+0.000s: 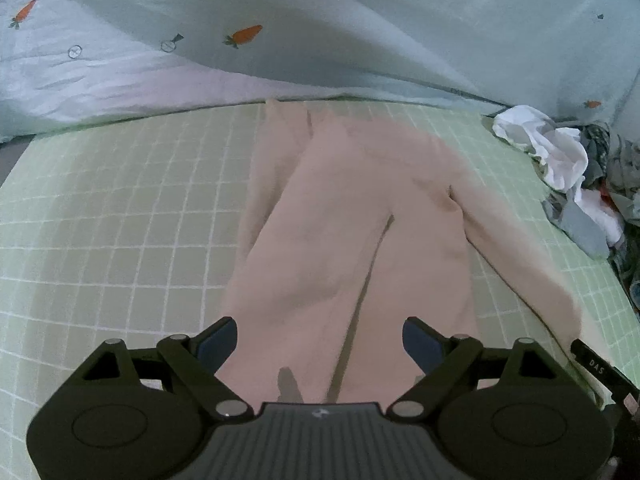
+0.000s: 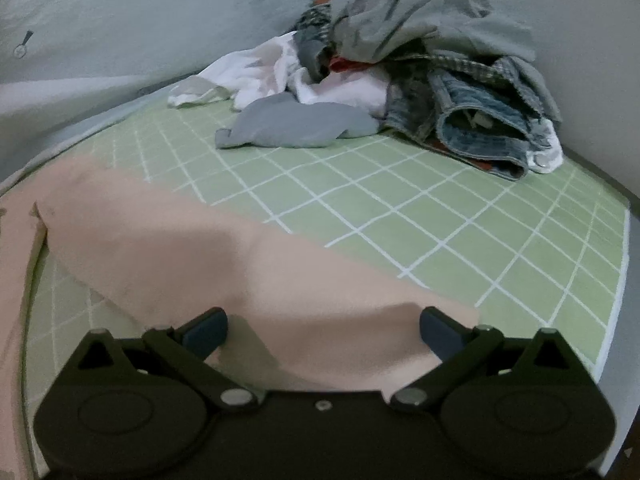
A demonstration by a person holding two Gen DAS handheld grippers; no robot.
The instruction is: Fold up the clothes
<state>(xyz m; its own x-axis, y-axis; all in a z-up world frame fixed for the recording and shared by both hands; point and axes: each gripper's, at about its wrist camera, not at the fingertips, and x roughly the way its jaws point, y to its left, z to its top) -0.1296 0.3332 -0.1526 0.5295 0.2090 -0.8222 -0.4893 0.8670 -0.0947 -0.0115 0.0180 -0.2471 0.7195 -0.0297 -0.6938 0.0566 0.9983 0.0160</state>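
A pale pink pair of trousers (image 1: 344, 216) lies spread flat on the green checked mat (image 1: 120, 216), waist far, legs reaching toward me. My left gripper (image 1: 320, 344) hovers over the near end of the legs with its jaws wide apart and nothing pinched between the blue pads (image 1: 218, 344). In the right wrist view one pink trouser leg (image 2: 192, 248) runs across the mat (image 2: 440, 216). My right gripper (image 2: 324, 332) stands open above that leg's cuff end, and the cloth lies below the fingers, not clamped.
A heap of unfolded clothes (image 2: 420, 68) sits at the mat's far right: white cloth, a grey piece, denim and a grey garment on top. A light blue quilt (image 1: 280, 28) with carrot prints borders the mat at the back.
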